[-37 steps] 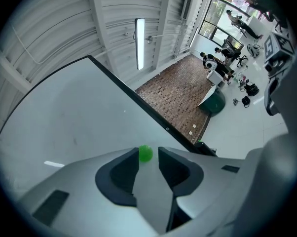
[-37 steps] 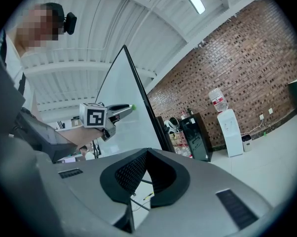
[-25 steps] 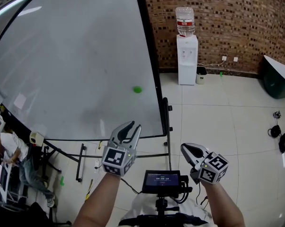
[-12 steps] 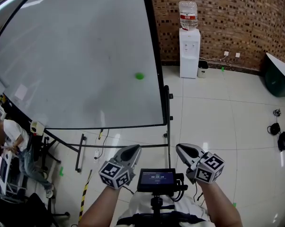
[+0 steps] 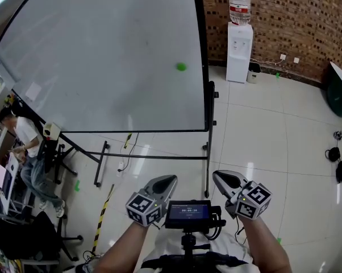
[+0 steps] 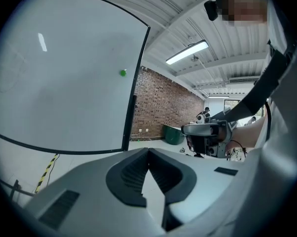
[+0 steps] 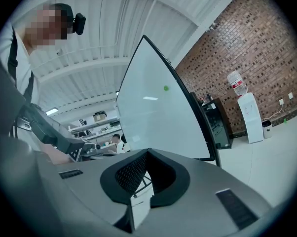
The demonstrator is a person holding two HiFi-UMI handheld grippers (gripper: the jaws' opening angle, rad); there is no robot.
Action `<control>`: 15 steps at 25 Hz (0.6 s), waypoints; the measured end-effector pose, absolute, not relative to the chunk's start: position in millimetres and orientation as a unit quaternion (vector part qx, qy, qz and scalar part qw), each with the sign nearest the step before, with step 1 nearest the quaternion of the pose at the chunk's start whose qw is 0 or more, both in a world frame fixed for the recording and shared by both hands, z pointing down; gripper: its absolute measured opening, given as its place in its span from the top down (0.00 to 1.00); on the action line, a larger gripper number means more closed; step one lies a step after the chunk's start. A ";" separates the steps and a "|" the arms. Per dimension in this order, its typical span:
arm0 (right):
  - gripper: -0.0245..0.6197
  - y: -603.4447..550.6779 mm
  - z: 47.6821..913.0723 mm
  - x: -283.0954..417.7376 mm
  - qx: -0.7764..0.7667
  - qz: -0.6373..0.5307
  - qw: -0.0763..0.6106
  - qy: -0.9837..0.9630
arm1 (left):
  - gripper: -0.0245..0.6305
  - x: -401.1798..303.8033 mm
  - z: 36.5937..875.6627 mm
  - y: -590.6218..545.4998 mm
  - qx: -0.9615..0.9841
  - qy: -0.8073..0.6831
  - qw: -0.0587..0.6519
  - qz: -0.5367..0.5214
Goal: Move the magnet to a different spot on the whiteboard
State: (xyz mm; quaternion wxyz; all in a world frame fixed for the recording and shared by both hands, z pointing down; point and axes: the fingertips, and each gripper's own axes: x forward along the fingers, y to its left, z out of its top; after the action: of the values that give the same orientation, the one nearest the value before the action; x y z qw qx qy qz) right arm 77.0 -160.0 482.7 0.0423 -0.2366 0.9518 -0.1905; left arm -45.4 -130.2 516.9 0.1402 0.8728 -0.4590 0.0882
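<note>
left gripper: two jaws just closed, tips pressed together, nothing between. right gripper: two jaws pressed together, seemingly empty. both well apart from the one green magnet, stuck on the one whiteboard near its right edge.
</note>
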 end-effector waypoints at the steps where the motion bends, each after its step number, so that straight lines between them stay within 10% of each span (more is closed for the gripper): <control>1: 0.92 -154.6 483.9 75.7 -0.233 -0.193 0.041 0.952 | 0.93 -46.7 520.0 -123.8 0.870 -0.463 0.143 0.089; 15: 0.92 -115.8 491.4 73.6 -0.206 -0.193 0.033 0.959 | 0.93 -52.5 541.9 -80.5 0.855 -0.485 0.169 0.078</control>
State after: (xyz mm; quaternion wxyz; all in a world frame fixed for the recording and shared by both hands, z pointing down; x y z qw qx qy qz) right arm 73.6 -115.8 491.4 0.0326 -0.2062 0.9588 -0.1925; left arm -52.5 -80.5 541.9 0.1689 0.8547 -0.4847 0.0777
